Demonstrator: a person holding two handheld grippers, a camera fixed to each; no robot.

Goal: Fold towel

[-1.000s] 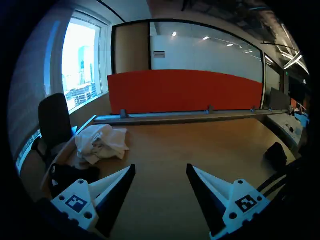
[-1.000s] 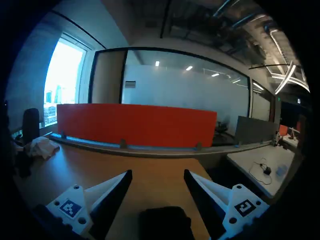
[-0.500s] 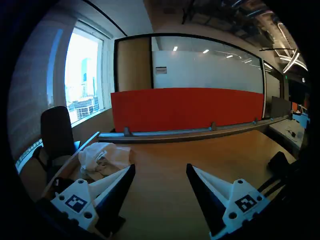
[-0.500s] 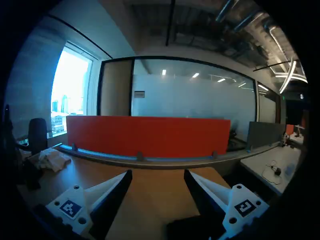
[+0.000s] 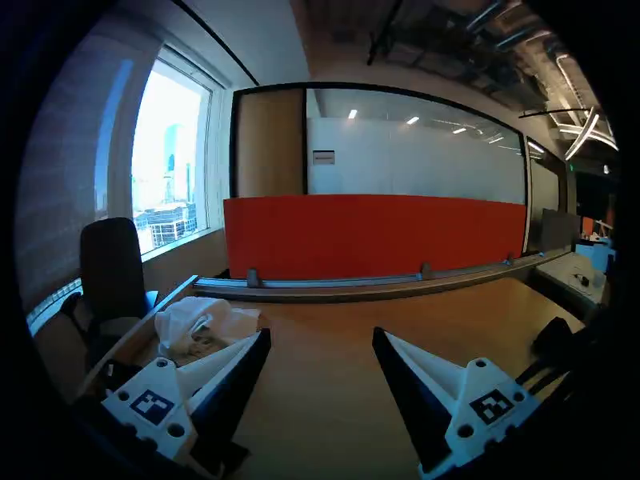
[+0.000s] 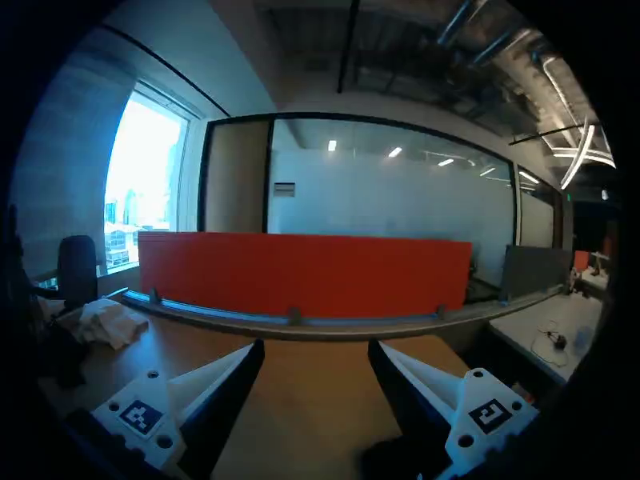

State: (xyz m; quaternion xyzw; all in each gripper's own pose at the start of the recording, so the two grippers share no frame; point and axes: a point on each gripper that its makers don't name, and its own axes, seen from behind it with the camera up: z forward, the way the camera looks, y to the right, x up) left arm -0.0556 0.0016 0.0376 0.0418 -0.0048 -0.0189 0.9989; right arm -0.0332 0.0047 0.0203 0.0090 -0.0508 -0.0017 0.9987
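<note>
A crumpled white towel lies in a heap at the left end of the wooden desk, just beyond my left finger. My left gripper is open above the desk, nothing between its fingers. In the right gripper view the same towel sits far off to the left on the desk. My right gripper is also open and holds nothing, well to the right of the towel.
A red divider panel runs along the desk's back edge. A black office chair stands by the window at left. A dark object lies at the right of the desk. A second desk with small items stands further right.
Both views have tilted upward, so the desk and towel sit lower in the frames. The dark object in front of my right gripper has slid down and almost out of that view. Both grippers stay open.
</note>
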